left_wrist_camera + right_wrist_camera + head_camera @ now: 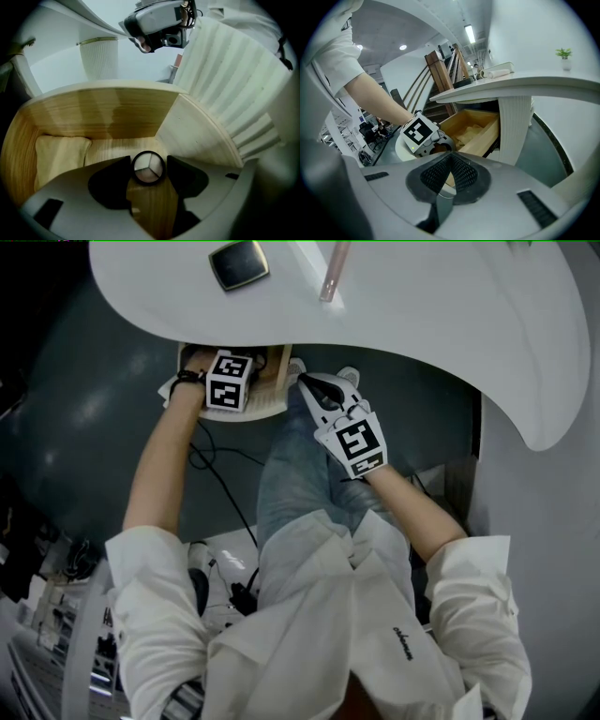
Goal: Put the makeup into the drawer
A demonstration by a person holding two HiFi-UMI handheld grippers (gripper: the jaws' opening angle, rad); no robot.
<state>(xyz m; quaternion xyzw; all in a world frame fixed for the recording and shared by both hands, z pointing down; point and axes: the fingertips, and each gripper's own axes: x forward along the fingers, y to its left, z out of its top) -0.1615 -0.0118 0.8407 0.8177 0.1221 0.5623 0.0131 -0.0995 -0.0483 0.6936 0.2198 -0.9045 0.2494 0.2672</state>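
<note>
A small round black compact (148, 168) with a three-part pan sits pinched between the pads of my left gripper (148, 159). It hangs just above the floor of the open wooden drawer (93, 112). In the head view the left marker cube (230, 381) is over that drawer (272, 395), under the white table (422, 315). My right gripper (450, 159) is shut with nothing in it and hovers to the right of the drawer (473, 124), beside the person's knee. Its tip (309, 382) points toward the drawer.
A beige cloth (58, 150) lies in the drawer's left part. On the table top lie a square dark compact (239, 263) and a pink tube (333, 273). A ribbed white table leg (513, 126) stands right of the drawer. Cables (225, 493) trail on the floor.
</note>
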